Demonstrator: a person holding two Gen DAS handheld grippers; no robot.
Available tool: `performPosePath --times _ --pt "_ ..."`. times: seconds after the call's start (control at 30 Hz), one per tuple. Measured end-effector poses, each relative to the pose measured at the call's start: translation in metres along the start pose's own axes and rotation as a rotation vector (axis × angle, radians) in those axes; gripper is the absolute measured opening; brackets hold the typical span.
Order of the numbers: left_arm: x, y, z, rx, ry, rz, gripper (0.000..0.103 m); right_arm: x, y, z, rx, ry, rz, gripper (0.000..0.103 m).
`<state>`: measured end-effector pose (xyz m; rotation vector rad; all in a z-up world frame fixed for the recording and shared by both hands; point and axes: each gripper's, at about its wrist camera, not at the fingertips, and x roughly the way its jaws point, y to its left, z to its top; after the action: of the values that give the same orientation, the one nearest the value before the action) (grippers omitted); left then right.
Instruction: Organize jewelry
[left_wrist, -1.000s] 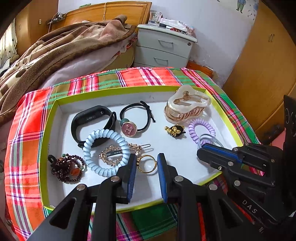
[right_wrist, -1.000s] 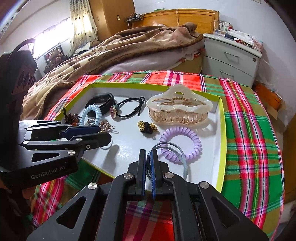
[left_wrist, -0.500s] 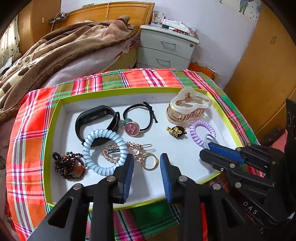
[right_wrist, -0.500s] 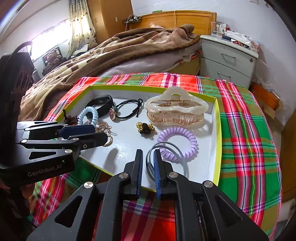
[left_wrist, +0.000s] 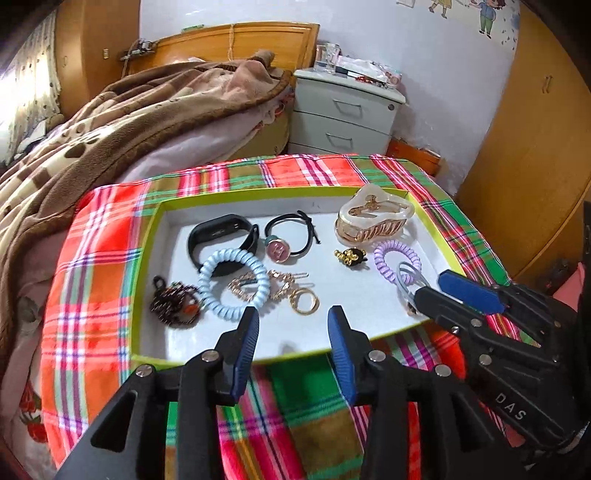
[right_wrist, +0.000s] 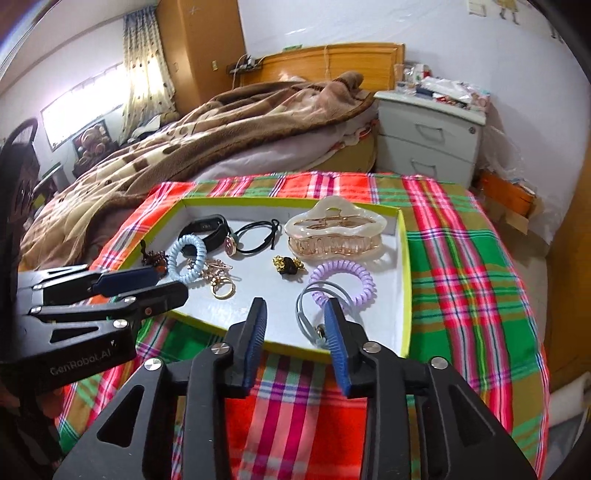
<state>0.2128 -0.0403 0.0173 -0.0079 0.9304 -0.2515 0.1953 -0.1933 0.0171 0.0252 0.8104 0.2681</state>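
A white tray with a lime rim (left_wrist: 147, 258) (right_wrist: 406, 266) lies on a plaid cloth and holds the jewelry: a black band (left_wrist: 221, 232), a light blue coil tie (left_wrist: 232, 282), dark beads (left_wrist: 173, 302), gold pieces and a ring (left_wrist: 304, 301), a black tie with a pink charm (left_wrist: 279, 251), a gold-black charm (right_wrist: 288, 264), a beige claw clip (right_wrist: 334, 230) and a purple coil tie (right_wrist: 341, 280). A grey hoop (right_wrist: 306, 317) lies at the tray's near right corner. My left gripper (left_wrist: 291, 325) is open over the near rim. My right gripper (right_wrist: 295, 317) is open beside the grey hoop.
The plaid cloth (right_wrist: 472, 258) covers a small table. A bed with a brown blanket (left_wrist: 110, 129) lies behind and to the left. A grey nightstand (right_wrist: 428, 136) stands at the back. A wooden wardrobe (left_wrist: 535, 147) is on the right.
My right gripper was shut on the grey hoop, then opened and let it go in the tray. Both grippers have drawn back toward the near edge, and the left has opened wider.
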Motion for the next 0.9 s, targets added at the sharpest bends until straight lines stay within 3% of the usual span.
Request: performPosePath --times 0.37,0.53,0.9 --pt "-0.04 -0.007 -0.036 -0.029 -0.064 0.112 0.041 -0.036 0.026 -0.021 0.008 -0.06 -0.097 0.039" --pt "-0.055 -0.008 -0.05 -0.035 -0.092 0.158 0.041 -0.047 0.031 -0.031 0.03 -0.071 -0.1 0.04" --pt "-0.077 -0.008 -0.072 -0.053 -0.131 0.17 0.041 -0.066 0.042 -0.047 0.043 -0.101 -0.096 0.04"
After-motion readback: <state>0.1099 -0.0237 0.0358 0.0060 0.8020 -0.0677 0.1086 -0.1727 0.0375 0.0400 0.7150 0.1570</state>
